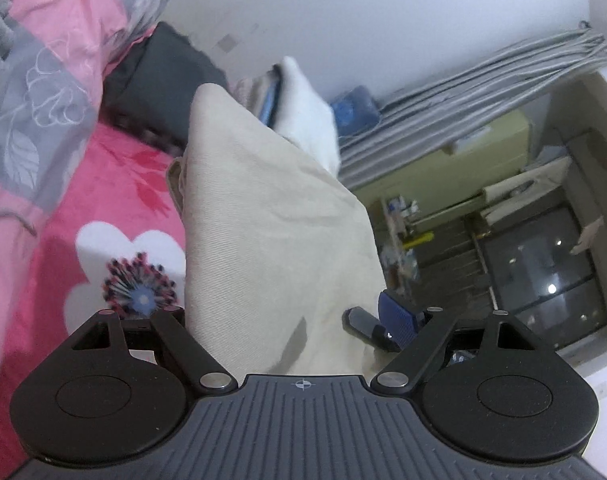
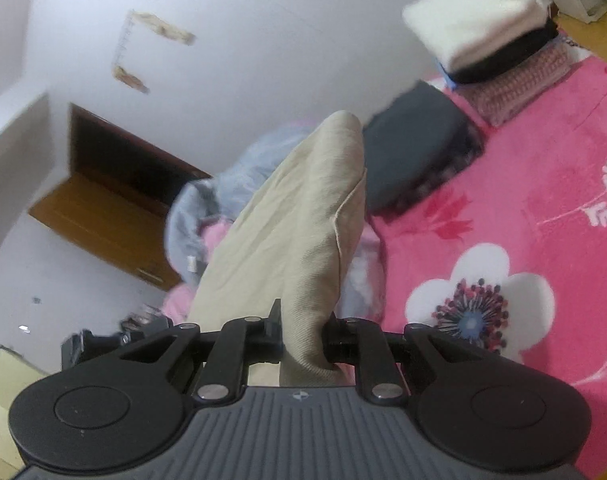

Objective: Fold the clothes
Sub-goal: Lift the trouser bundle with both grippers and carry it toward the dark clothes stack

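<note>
Pink floral blanket [image 2: 523, 208] covers bed, white wall beyond. We see right gripper [image 2: 303, 336] clamped on beige garment [image 2: 299, 216], cloth lifted above blanket. Left gripper [image 1: 303, 316] fingers spread wide apart, same beige garment between them. Dark folded garment [image 2: 419, 152] far, white folded stack [image 2: 475, 28] beyond it.

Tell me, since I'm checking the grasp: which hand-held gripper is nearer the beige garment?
Right. The right hand-held gripper is shut on the beige garment; the left hand-held gripper stands open around it.
</note>
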A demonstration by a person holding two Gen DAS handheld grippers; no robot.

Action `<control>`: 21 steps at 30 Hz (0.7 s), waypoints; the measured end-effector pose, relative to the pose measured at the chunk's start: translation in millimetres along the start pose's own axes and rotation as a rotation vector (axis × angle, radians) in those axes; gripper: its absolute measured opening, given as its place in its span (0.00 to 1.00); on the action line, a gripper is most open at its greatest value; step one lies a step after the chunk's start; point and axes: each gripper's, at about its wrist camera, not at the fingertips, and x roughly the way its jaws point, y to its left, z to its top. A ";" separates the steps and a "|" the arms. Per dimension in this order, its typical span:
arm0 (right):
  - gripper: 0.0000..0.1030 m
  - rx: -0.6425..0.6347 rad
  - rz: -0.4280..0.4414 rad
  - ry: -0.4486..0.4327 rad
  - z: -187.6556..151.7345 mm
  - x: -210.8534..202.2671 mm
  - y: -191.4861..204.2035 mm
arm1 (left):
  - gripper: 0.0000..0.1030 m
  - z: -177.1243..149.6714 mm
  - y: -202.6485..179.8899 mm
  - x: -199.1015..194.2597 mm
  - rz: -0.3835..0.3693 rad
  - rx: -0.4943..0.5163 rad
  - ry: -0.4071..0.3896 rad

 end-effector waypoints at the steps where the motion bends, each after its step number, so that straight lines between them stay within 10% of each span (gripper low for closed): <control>1: 0.17 0.014 -0.012 0.006 5.3 10.3 -1.9 | 0.79 11.9 7.1 5.9 0.004 0.002 0.014; 21: 0.17 -0.089 -0.098 0.003 240.7 230.2 -75.9 | 0.73 246.1 73.6 192.6 0.180 0.079 -0.099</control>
